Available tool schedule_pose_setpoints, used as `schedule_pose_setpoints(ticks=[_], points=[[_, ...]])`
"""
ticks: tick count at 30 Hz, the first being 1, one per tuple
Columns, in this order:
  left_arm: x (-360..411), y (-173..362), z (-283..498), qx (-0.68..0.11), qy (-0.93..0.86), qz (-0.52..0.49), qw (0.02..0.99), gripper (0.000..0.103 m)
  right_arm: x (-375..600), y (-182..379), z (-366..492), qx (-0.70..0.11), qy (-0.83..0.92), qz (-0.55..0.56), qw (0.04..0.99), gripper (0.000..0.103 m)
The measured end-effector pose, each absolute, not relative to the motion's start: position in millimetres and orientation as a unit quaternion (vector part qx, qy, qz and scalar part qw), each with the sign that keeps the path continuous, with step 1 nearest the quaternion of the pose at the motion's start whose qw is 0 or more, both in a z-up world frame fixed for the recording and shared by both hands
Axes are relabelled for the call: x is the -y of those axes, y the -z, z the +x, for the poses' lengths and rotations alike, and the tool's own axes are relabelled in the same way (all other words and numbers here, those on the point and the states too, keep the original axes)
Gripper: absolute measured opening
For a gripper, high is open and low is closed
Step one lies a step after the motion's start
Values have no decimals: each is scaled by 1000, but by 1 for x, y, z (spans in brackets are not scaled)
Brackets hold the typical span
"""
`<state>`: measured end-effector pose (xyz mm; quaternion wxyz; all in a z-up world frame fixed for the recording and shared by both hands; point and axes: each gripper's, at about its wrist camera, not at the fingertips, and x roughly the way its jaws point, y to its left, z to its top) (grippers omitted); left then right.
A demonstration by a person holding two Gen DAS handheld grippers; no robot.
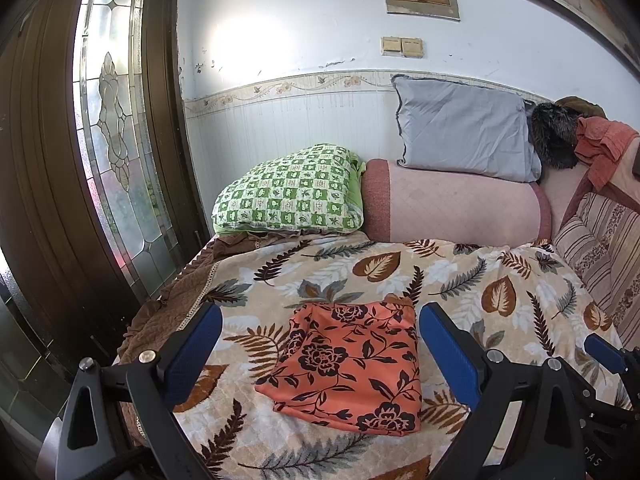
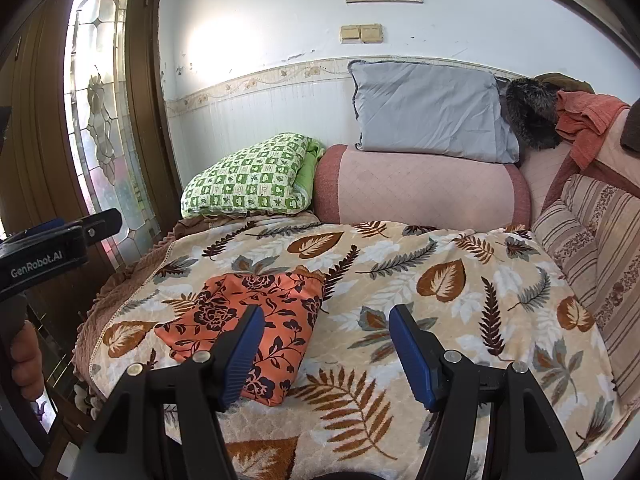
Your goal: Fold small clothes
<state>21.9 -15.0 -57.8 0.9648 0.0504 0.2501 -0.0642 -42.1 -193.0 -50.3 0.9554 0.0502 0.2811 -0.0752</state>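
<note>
Folded garment (image 1: 344,364): orange with dark floral print. Blanket (image 1: 460,280): beige with brown, grey and white leaves. Quilt (image 1: 288,190): green-and-white checks. Bolster (image 1: 452,208): pink with darker red ends. Pillow (image 1: 460,132): plain grey. Fingers (image 1: 450,350): blue pads on black frames.

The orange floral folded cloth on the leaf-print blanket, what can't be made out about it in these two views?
- Orange floral folded cloth: inner layers hidden under its own top layer, so garment type unclear.
- Right wrist view: its near corner is covered by the right gripper's blue finger pad.
- Underside against the leaf-print blanket: unseen in both.
</note>
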Motion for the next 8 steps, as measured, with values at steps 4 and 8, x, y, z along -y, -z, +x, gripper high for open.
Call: schedule_pose_setpoints(ticks=[4, 8], points=[[16, 59, 21, -241, 82, 48, 966, 99, 193, 53, -38, -283, 72, 48, 955, 69], [19, 63, 25, -241, 84, 51, 966, 99, 195, 56, -33, -286, 67, 53, 955, 69]])
